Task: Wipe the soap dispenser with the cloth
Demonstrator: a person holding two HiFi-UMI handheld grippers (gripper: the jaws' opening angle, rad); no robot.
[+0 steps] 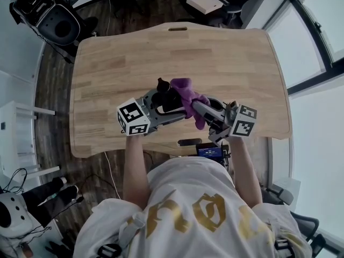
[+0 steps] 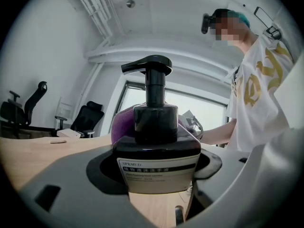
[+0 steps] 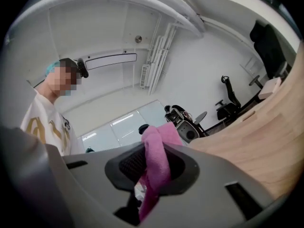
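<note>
Left hand-held gripper (image 1: 162, 104): clamps soap dispenser (image 2: 157, 148)
Right hand-held gripper (image 1: 199, 107): pinches cloth (image 1: 186, 91)
Progress: cloth on dispenser; wiping likely mid-way

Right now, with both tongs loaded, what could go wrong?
1. The left tongs grip the soap dispenser by its smooth body; cloth pressure could twist it loose.
2. The right tongs pinch only a fold of the cloth; drag may pull it out.
3. Cloth snagging the pump head could squirt soap.
</note>
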